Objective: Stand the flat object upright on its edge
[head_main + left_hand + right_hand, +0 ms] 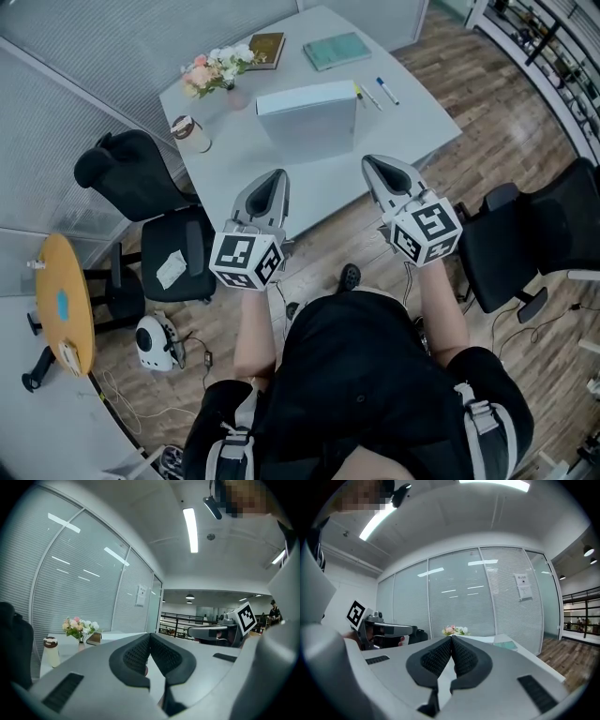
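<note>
Flat white panel (307,120): seen near the middle of the table (412,127), apparently upright on its long edge, with the broad face turned toward the person.
Markers: a yellow-capped one (366,96) and a blue-capped one (387,90) are laid just beside the panel's right end.
Books: a teal one (336,50) and a brown one (266,50) are placed flat at the far edge of the table, behind the panel.
Flowers (217,70): set in a small vase at the far left corner, near the brown book.
Bottle (191,134): stood upright to the left of the panel, well apart from it.
Left tongs (278,176): held over the near table edge, short of the panel; the jaws are pressed together and nothing is gripped.
Right tongs (370,164): held level with the left tongs, also short of the panel; the jaws are closed tight and nothing is held.
Chairs: a black one (155,216) is seen on the left of the table and another (530,234) on the right.
Floor (506,150): laid in wood planks.
</note>
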The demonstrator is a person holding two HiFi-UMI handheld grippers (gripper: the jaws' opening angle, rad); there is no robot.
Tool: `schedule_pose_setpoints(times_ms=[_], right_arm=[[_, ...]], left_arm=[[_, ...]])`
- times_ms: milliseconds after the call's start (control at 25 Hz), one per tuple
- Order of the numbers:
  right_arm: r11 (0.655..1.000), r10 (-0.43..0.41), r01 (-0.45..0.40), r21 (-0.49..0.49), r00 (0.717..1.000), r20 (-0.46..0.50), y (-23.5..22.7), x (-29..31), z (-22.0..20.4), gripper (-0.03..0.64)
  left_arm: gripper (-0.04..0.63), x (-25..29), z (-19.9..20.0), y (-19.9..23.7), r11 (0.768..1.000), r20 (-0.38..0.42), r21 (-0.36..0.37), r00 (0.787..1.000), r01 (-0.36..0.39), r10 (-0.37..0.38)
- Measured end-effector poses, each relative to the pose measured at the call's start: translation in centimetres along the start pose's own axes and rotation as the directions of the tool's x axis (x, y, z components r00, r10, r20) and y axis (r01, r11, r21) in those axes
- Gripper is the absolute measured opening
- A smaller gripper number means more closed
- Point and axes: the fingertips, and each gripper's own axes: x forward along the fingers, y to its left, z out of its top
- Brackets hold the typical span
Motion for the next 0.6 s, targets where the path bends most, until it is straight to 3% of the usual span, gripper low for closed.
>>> schedule_pose_setpoints(times_ms=[600], right_arm=[[1.000, 0.004, -0.004, -0.019, 1.000, 0.001, -0.17, -0.17, -0.20, 0.015]], left_arm=[[0.021, 0.46, -0.59, -0.16, 1.000, -0.010, 0.020, 1.000, -0.011, 0.011]])
